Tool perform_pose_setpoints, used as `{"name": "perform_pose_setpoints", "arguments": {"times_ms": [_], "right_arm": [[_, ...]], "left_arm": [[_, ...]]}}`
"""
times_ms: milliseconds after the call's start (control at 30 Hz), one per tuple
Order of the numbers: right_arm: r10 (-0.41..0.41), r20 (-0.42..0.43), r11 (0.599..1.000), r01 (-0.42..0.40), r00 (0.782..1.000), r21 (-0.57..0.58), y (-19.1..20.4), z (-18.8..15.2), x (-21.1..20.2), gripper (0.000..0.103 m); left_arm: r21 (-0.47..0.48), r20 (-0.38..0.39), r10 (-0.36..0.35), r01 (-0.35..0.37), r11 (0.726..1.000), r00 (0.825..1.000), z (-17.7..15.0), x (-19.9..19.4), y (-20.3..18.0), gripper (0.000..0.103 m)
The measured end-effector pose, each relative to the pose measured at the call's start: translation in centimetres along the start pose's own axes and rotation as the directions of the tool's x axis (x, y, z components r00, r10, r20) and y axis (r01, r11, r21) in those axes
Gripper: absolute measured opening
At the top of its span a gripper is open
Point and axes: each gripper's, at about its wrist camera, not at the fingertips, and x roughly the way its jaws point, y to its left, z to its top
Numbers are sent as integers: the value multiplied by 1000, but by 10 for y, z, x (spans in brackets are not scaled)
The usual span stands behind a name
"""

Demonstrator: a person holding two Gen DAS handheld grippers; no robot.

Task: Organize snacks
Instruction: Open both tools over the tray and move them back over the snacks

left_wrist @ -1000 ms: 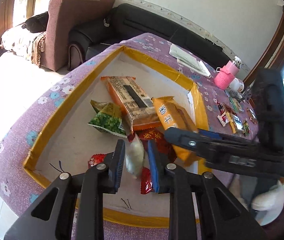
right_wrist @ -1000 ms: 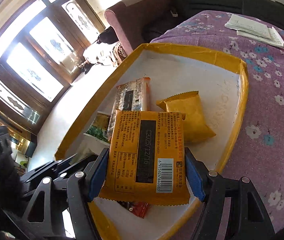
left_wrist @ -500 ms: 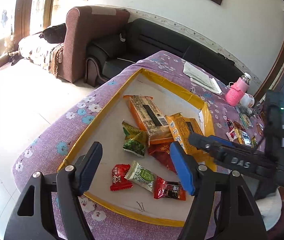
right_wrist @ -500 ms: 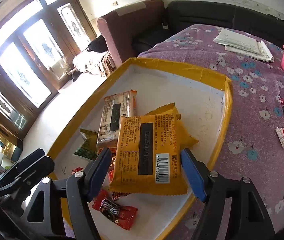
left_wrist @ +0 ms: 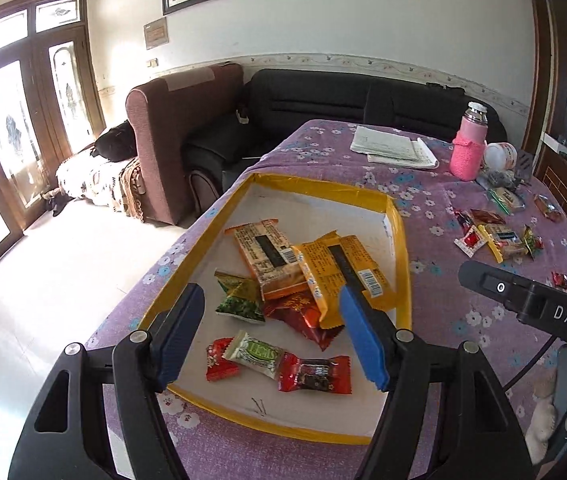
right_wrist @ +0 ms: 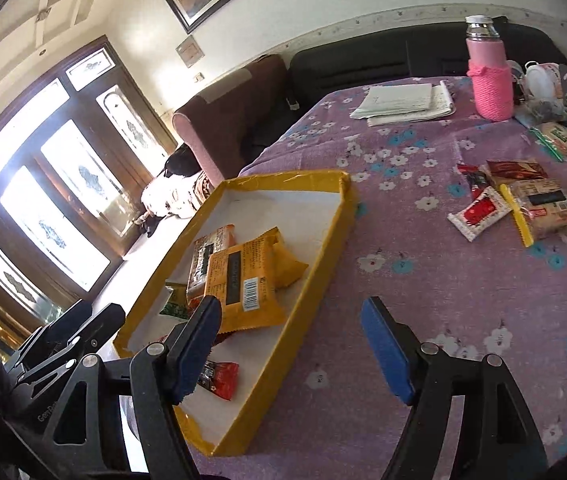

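- Tablecloth (left_wrist: 463,304) covered the whole table: one purple woven sheet printed with small white and blue flowers.
- One shallow tray (left_wrist: 315,190) sat on it, a rectangular cardboard box with yellow taped walls and a white floor.
- Two large yellow foil packets (left_wrist: 347,264) lay in the tray, flat and crinkled, one overlapping the other, beside one orange packet (left_wrist: 271,260) with a barcode.
- Four smaller wrappers lay nearer me in the tray: a green triangular pack (left_wrist: 239,300), a red foil pouch (left_wrist: 303,316), a white-and-green candy (left_wrist: 255,352) and a dark red candy (left_wrist: 315,372) with twisted ends; one more small red piece (left_wrist: 219,360) touched the white one.
- One loose cluster of snacks (right_wrist: 523,200) waited on the cloth well apart from the tray, too jumbled to count.
- One pink knitted bottle (right_wrist: 487,76) stood upright near one stack of papers (right_wrist: 403,102).
- My left gripper (left_wrist: 271,336) hung above the tray's near end, its blue ribbed pads apart and bare.
- My right gripper (right_wrist: 287,344) had just been widening, nothing between its pads, straddling the tray's right wall.
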Motion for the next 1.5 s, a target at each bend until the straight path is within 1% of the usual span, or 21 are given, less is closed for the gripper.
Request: {"name": "perform_pose_setpoints", "arguments": {"times_ms": [233,600,900,1300,1367,1400,1500], "right_arm": [[-18,59,999,15,998,47,-33,-5,-33,77],[-45,98,990,32,994,135,-78,-13,-61,77],[-79,115,978,55,990,199,-109,-16,-74,77],[-131,119,963,98,984,253,-138,-15,-81,78],[-149,119,958,114,982,264,-146,-14,-82,78],[-157,118,956,121,981,268,-150,-13,-84,78],[-201,118,947,162,973,278,-164,-7,-90,78]], "left_arm": [[57,-14,-26,26,998,1000,0,-11,-30,70],[127,-28,-54,57,990,998,-1,-18,-65,70],[166,-42,-70,76,983,997,-2,-16,-85,70],[188,-77,-92,105,977,993,-4,-5,-99,70],[185,-90,-113,128,974,990,-4,-2,-100,70],[175,-103,-137,154,972,985,-3,-1,-99,70],[107,-135,-231,246,963,963,2,3,-92,70]]}}
